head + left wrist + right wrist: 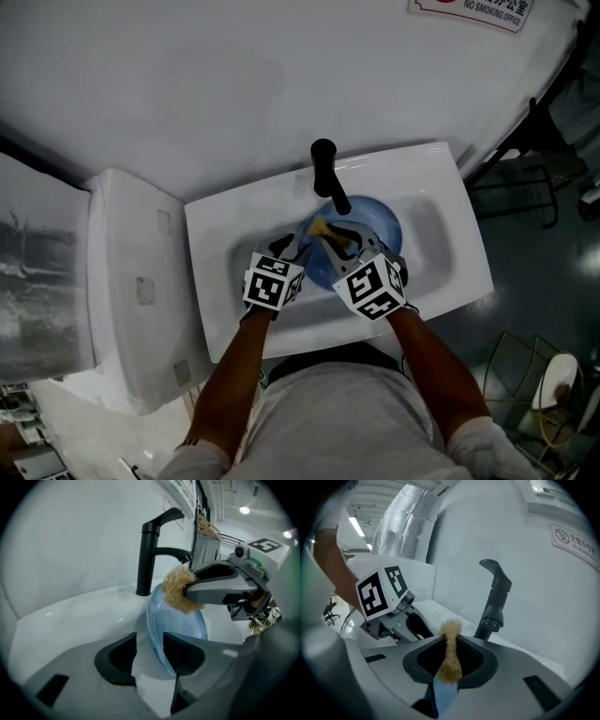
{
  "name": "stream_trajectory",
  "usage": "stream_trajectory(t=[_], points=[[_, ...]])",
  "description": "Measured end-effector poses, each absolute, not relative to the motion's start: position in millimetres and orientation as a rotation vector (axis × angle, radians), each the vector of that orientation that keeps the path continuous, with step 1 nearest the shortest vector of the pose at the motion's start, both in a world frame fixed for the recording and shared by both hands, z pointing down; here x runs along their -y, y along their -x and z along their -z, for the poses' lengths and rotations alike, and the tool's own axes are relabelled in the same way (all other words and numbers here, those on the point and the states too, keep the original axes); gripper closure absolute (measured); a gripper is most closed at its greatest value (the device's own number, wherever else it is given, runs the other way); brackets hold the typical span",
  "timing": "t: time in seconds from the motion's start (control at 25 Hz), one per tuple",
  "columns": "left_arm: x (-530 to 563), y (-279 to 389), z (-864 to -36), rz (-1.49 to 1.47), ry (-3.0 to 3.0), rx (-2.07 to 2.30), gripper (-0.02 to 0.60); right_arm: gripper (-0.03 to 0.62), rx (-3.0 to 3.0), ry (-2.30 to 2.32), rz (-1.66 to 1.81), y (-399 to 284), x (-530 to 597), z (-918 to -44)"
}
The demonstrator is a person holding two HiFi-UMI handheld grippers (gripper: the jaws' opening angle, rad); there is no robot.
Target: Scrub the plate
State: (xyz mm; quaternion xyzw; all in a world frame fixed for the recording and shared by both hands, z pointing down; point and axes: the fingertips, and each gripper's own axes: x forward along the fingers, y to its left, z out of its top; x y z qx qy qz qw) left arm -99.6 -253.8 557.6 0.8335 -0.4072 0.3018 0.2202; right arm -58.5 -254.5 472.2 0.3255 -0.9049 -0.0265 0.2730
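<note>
A translucent blue plate [382, 221] stands tilted in the white sink [455, 253] below the black faucet [327, 174]. In the left gripper view its rim [183, 626] lies between the pads of my left gripper [150, 654], which is open; the left pad stands clear of it with a gap, the right pad lies close against it. My right gripper [449, 660] is shut on a tan fibrous scrubber [450, 654], which sits against the plate's upper rim [178, 591]. Both grippers [298, 246] [339, 236] hang over the basin side by side.
The faucet [150, 550] rises just behind the plate, close to the scrubber. A white wall backs the sink. A white cistern-like unit [131, 281] stands to the left, and a dark floor with a wire rack [525, 366] lies to the right.
</note>
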Motion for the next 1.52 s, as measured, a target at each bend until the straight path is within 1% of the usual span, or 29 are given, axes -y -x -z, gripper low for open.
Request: stream_trajectory(t=[0.24,0.4,0.68,0.88,1.52], points=[[252.2,96.1,-574.9,-0.870,-2.268,1.091,0.399,0.531,2.398,-0.842,0.073,62.0,261.7,-492.4],[253.4,96.6,-580.2,-0.880,-2.248,1.101,0.448,0.531,2.379,-0.823,0.081,64.8,264.9,-502.3],[252.9,94.9,-584.3,-0.894,-2.221,1.120,0.511,0.531,2.349,-0.822,0.091,61.1,272.2,-512.7],[252.3,94.8,-584.0,-0.889,-2.214,1.128,0.514,0.531,2.304,-0.857,0.088,43.9,279.4,-519.8],[252.4,95.7,-583.9,-0.879,-2.199,1.135,0.515,0.531,2.122,-1.039,0.064,-48.9,297.5,-527.5]])
